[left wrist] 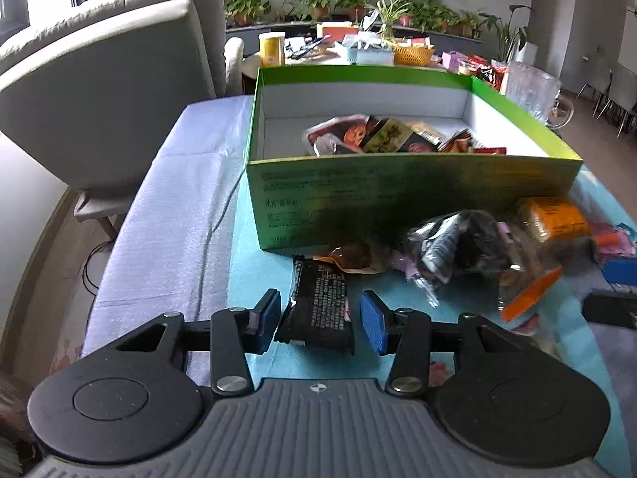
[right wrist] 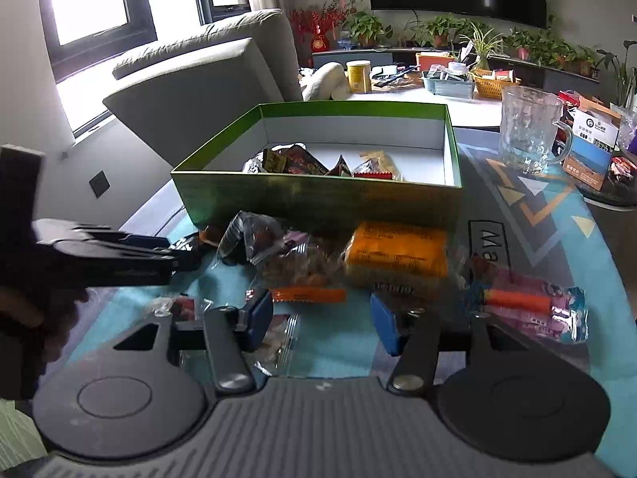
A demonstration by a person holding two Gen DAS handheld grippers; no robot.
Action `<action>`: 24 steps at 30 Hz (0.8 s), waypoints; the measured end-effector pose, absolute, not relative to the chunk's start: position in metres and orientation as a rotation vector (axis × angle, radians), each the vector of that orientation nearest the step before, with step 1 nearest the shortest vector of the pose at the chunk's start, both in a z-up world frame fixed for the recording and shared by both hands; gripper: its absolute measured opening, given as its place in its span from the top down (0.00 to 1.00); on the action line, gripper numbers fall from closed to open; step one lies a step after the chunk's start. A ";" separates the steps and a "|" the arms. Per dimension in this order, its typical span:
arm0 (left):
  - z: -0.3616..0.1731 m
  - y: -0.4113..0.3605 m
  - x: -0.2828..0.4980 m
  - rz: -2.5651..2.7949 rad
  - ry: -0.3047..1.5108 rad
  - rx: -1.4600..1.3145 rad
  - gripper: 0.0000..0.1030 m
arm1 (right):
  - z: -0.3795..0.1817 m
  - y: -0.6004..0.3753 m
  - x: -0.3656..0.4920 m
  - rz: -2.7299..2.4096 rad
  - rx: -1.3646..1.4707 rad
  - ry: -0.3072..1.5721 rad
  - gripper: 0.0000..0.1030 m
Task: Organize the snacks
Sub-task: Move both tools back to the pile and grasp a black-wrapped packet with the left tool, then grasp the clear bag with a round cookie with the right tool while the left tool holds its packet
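The open left claw [left wrist: 320, 320] straddles the black packet [left wrist: 320, 304], whose long axis points toward the green box [left wrist: 398, 199].

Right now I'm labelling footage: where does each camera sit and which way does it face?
Left wrist: on the left gripper, facing the green box; open jaws flank a black snack packet.
Right wrist: on the right gripper, facing the same box; open jaws, with the left gripper alongside.
Shared: box, orange packet.
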State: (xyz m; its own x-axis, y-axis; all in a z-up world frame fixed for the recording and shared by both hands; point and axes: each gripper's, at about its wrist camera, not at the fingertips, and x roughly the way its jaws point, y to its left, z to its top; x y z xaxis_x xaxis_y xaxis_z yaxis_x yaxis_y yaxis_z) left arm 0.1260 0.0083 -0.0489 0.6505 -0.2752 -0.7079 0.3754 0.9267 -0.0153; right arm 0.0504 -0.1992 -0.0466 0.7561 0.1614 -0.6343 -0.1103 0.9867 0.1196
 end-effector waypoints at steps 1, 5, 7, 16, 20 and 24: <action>-0.049 0.010 0.126 -0.370 0.766 0.123 0.63 | -0.047 -0.199 0.050 0.154 0.074 0.703 0.43; -0.047 0.018 0.121 -0.394 0.755 0.092 0.74 | -0.056 -0.195 0.048 0.183 0.063 0.734 0.39; -0.044 0.020 0.115 -0.395 0.740 0.108 0.75 | -0.062 -0.191 0.049 0.202 0.047 0.748 0.38; -0.030 0.043 0.098 -0.383 0.708 0.047 0.75 | -0.072 -0.182 0.059 0.315 0.065 0.778 0.23; -0.023 0.047 0.095 -0.372 0.698 0.041 0.75 | -0.071 -0.175 0.062 0.366 -0.039 0.756 0.22; -0.017 0.049 0.092 -0.381 0.682 0.033 0.75 | -0.075 -0.185 0.073 0.508 -0.061 0.775 0.22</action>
State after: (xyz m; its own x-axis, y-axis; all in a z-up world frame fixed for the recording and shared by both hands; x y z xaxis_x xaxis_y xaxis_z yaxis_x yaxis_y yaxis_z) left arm 0.0922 0.0492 -0.0168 0.7102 -0.3326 -0.6205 0.3538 0.9306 -0.0939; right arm 0.0729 -0.1849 -0.0748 0.6004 0.4161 -0.6829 -0.4604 0.8781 0.1303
